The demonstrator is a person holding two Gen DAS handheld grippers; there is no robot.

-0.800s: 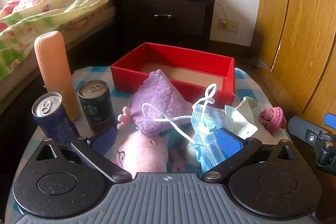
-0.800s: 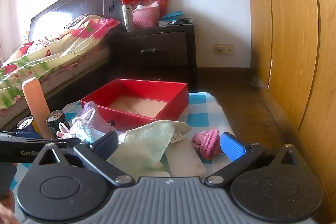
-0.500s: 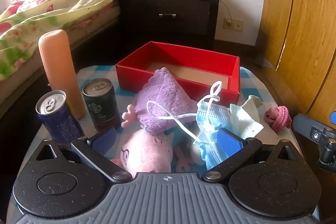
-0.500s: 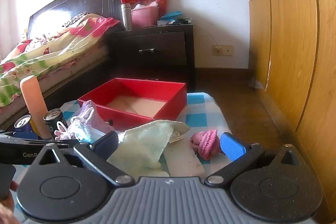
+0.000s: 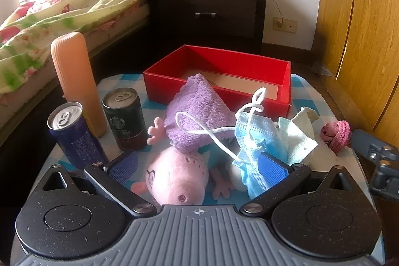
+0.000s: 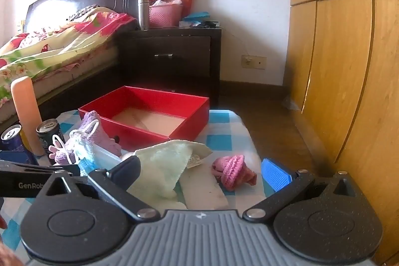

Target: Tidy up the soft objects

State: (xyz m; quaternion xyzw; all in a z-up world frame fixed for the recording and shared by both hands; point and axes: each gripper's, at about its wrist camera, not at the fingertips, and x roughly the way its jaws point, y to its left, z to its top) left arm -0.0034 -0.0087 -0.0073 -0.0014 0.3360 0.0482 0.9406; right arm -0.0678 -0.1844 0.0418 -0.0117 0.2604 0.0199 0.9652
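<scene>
On the table, soft things: a pink plush toy (image 5: 178, 176) lies between the blue pads of the left claw (image 5: 197, 167), its head toward the camera; the pads stand apart and do not press it.
Purple towel (image 5: 199, 111): heaped just behind the plush, leaning against the near wall of the red box (image 5: 219, 89).
Blue face mask (image 5: 256, 138): crumpled beside the towel, one white ear loop lying across the purple cloth; the left claw's right pad sits in front of it.
Pale green cloth (image 6: 167, 166): draped over the table's middle, its label showing; the right claw's left finger overlaps it in view.
Pink knitted piece (image 6: 233, 172): bunched on the table between the fingers of the right claw (image 6: 200, 172), nearer the right pad, not touching either.
Right claw: spread wide, holding nothing.
Left claw: spread wide, holding nothing.
Red box: open, shallow, at the far side of the table, a pale sheet on its floor.
Table (image 6: 224, 138): covered by a blue and white checked cloth.
Hard things: a tall orange ribbed bottle (image 5: 77, 84), a dark green can (image 5: 124, 119) and a blue can (image 5: 72, 133) stand upright together on the left, near the plush.
Room: a bed with a flowered quilt (image 5: 62, 19) to the left, a dark nightstand (image 5: 209, 14) behind the box carrying a steel flask (image 6: 143, 13) and a pink basket (image 6: 164, 14), a wooden wardrobe (image 6: 344, 61) to the right.
</scene>
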